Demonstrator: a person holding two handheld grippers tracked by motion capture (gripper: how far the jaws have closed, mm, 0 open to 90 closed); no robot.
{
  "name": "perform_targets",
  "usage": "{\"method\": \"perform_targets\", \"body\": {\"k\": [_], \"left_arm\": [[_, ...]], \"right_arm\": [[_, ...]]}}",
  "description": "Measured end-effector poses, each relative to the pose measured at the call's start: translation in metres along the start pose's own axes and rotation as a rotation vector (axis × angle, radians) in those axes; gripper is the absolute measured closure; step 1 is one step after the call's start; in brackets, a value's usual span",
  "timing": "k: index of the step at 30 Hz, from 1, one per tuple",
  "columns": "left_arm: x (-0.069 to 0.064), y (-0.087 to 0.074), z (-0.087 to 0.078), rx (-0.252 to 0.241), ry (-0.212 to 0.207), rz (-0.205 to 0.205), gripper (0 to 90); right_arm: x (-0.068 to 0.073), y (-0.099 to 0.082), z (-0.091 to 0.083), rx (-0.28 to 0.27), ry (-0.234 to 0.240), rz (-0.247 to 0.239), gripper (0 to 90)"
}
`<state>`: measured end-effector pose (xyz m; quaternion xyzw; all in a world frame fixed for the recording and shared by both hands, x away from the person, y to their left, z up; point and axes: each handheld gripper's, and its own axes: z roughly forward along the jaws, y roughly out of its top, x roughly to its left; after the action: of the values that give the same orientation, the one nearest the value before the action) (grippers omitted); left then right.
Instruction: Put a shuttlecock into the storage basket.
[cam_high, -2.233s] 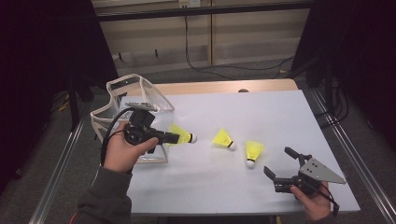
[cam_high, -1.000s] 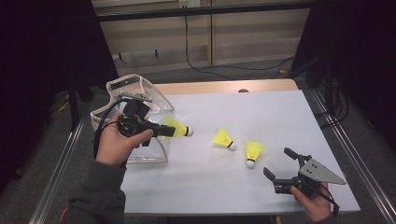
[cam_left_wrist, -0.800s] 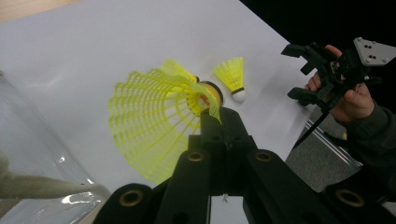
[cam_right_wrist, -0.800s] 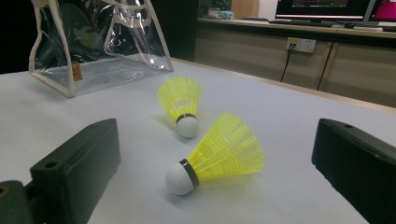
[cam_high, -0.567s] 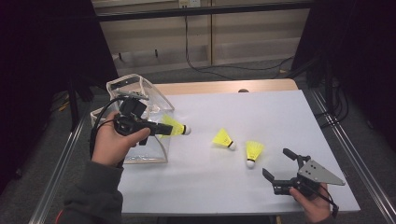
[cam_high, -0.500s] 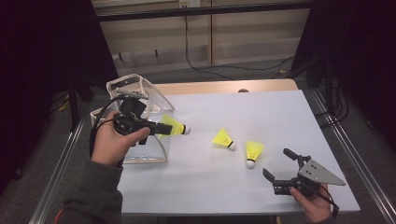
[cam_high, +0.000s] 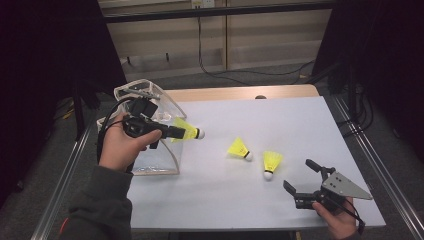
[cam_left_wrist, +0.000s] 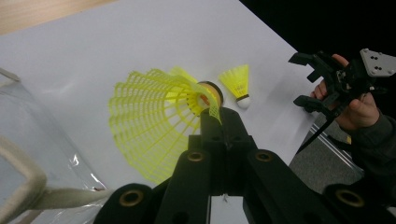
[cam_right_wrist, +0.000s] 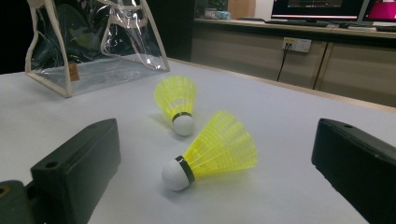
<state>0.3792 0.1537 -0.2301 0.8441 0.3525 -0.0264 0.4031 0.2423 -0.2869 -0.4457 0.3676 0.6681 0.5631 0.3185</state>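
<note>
My left gripper is shut on the cork end of a yellow shuttlecock, held level in the air beside the top of the clear plastic bag. In the left gripper view the netted skirt of this shuttlecock fans out past the closed jaws. Two more yellow shuttlecocks lie on the white table, one in the middle and one nearer the right gripper. My right gripper rests open near the front right edge, with the nearer shuttlecock lying ahead of its jaws.
The clear bag with pale trim stands at the table's left edge. The white table has metal rails along both sides. A wooden strip runs along its far edge, with dark floor and cables beyond.
The left gripper has lifted the shuttlecock a little and drawn it back toward the bag. The right gripper and the two lying shuttlecocks have not moved.
</note>
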Motion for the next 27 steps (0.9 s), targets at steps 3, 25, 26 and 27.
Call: {"method": "perform_targets", "body": {"k": [3,25,26,27], "left_arm": [[0.001,0.003,-0.001,0.006,-0.002,-0.001,90.0],[0.008,0.02,-0.008,-0.009,0.016,-0.023,90.0],[0.007,0.022,-0.008,-0.014,0.019,-0.03,90.0],[0.008,0.023,-0.009,-0.011,0.021,-0.026,90.0]], "right_arm": [[0.0,0.0,0.0,0.0,0.001,-0.004,1.1],[0.0,0.0,-0.002,-0.001,-0.003,-0.011,1.2],[0.0,0.0,-0.002,-0.003,0.0,-0.009,1.2],[0.0,0.0,-0.002,-0.001,0.001,-0.01,1.2]]}}
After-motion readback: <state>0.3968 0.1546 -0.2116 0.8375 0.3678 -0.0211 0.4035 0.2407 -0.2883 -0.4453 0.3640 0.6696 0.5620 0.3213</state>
